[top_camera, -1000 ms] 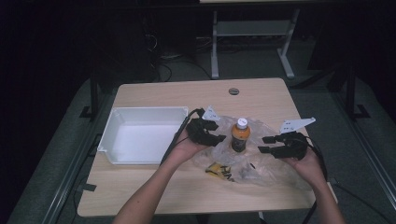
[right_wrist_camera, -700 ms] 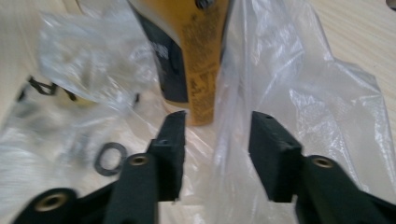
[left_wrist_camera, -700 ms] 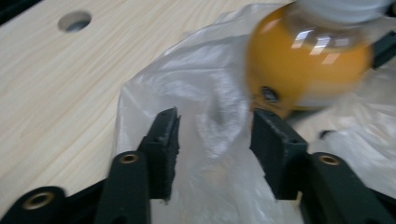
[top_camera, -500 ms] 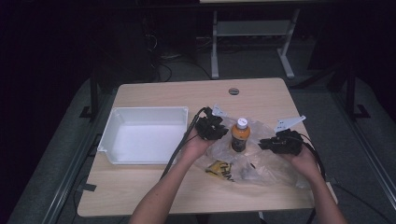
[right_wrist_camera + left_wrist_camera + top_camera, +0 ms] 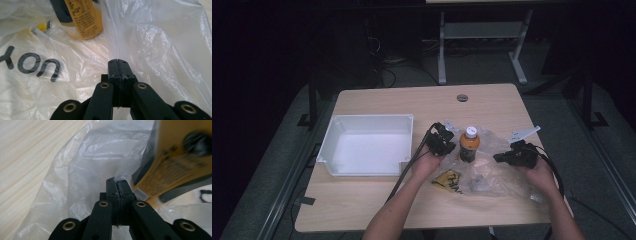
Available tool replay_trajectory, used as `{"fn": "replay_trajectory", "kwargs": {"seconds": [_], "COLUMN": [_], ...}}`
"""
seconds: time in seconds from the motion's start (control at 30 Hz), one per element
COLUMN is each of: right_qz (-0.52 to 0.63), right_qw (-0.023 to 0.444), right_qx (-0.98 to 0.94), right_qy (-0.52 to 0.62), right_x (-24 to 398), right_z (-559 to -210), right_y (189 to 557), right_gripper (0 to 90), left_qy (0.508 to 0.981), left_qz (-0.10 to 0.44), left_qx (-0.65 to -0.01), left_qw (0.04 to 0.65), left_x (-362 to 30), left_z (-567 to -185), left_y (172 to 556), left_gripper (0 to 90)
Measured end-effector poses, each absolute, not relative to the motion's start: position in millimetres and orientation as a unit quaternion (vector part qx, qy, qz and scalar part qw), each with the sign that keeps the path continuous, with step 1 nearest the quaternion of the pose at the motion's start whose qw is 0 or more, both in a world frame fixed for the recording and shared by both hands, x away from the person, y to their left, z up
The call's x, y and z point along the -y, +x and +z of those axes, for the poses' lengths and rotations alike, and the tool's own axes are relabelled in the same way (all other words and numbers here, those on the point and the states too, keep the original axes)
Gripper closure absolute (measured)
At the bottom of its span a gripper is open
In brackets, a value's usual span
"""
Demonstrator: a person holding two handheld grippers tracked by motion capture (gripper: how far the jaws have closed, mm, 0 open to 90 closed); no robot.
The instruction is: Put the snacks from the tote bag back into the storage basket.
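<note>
Clear bag lies at desk's near right corner, spread along the near edge; contents partly obscured. Bottle stands upright. Left gripper and right gripper, jaws just closed, pinch the bag's film.

— What colours are on the wooden table?
— Pale, light-brown grain. The tray is plain white.
— And the bottle?
— Orange, white cap, with a yellow-orange label carrying small dark print.
— The plastic bag?
— Clear to milky white, with black lettering and a yellow patch.
— The left gripper and right gripper?
— Black, with brass-coloured rivets.
</note>
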State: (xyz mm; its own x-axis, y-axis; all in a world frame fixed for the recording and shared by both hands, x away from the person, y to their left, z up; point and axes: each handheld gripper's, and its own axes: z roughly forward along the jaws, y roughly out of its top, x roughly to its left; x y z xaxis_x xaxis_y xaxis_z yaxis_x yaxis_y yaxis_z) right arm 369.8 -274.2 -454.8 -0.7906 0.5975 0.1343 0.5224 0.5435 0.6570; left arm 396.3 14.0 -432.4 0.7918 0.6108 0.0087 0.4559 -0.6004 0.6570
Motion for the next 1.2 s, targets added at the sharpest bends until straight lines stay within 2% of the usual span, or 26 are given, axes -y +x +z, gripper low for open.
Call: {"fn": "replay_trajectory", "kwargs": {"seconds": [0.7, 0.87, 1.2], "right_qz": [0.351, 0.368, 0.426], "right_qw": [0.045, 0.058, 0.062], "right_qx": [-0.873, -0.861, -0.859], "right_qy": [0.337, 0.345, 0.277], "right_x": [285.3, 287.0, 268.8], "right_z": [-464.7, -454.4, -417.1], "right_y": [368.0, 363.2, 339.3], "right_gripper": [89.0, 71.8, 58.2], "left_qy": [0.889, 0.889, 0.892], "left_qz": [0.103, 0.104, 0.107], "left_qx": [-0.315, -0.313, -0.307], "left_qw": [0.317, 0.316, 0.313], "left_x": [-15.0, -15.1, -15.8], "left_z": [-458.9, -459.6, -458.7], "left_y": [392.4, 392.0, 390.4], "left_gripper": [89.5, 89.5, 89.4]}}
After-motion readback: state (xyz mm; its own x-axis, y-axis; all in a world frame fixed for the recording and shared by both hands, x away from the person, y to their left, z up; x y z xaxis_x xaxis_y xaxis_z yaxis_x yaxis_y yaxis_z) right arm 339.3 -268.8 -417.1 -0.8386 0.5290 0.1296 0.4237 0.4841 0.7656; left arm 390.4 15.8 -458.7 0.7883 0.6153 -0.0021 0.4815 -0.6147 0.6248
